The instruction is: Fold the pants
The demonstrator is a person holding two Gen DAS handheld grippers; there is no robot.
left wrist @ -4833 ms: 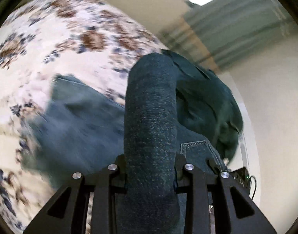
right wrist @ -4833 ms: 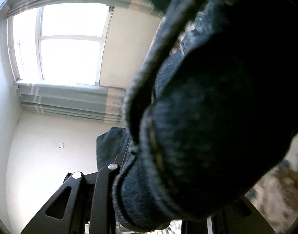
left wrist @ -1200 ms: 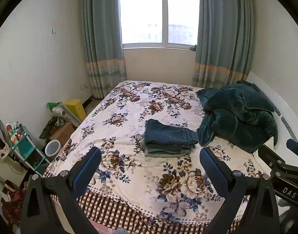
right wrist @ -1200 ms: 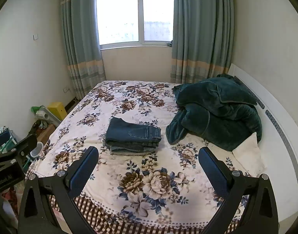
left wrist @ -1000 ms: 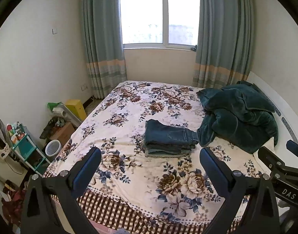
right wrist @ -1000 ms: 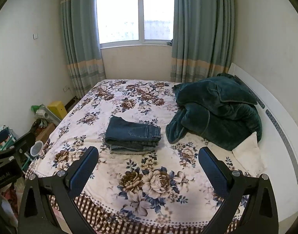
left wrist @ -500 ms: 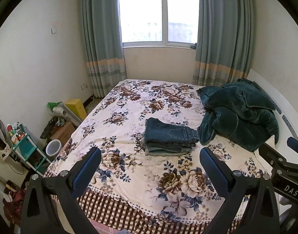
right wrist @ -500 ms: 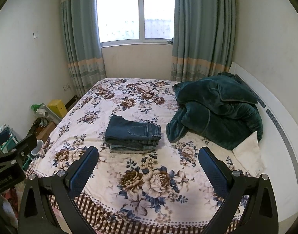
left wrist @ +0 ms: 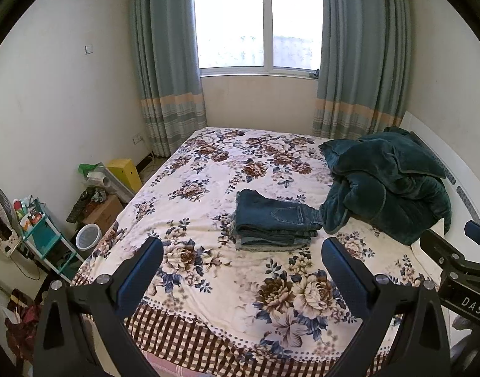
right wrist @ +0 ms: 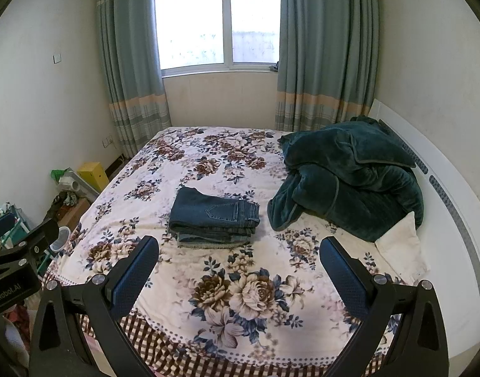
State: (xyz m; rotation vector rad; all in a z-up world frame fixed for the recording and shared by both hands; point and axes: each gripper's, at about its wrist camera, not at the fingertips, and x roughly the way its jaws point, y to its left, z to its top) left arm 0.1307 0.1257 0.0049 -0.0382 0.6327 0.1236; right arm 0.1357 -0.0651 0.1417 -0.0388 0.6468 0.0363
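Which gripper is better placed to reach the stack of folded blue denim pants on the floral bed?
Neither clearly. The left gripper and right gripper are both open, empty and back from the bed, with the folded blue denim pants ahead. Perhaps left: they look slightly more centred in its view.

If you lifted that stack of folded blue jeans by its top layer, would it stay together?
Probably not. The stack of folded blue denim jeans is several loose layers, so only the top pair would likely rise and unfold. Denim looks thick, so it should droop slowly, not flutter. Pushed across the floral bedspread, it would likely drag and skew.
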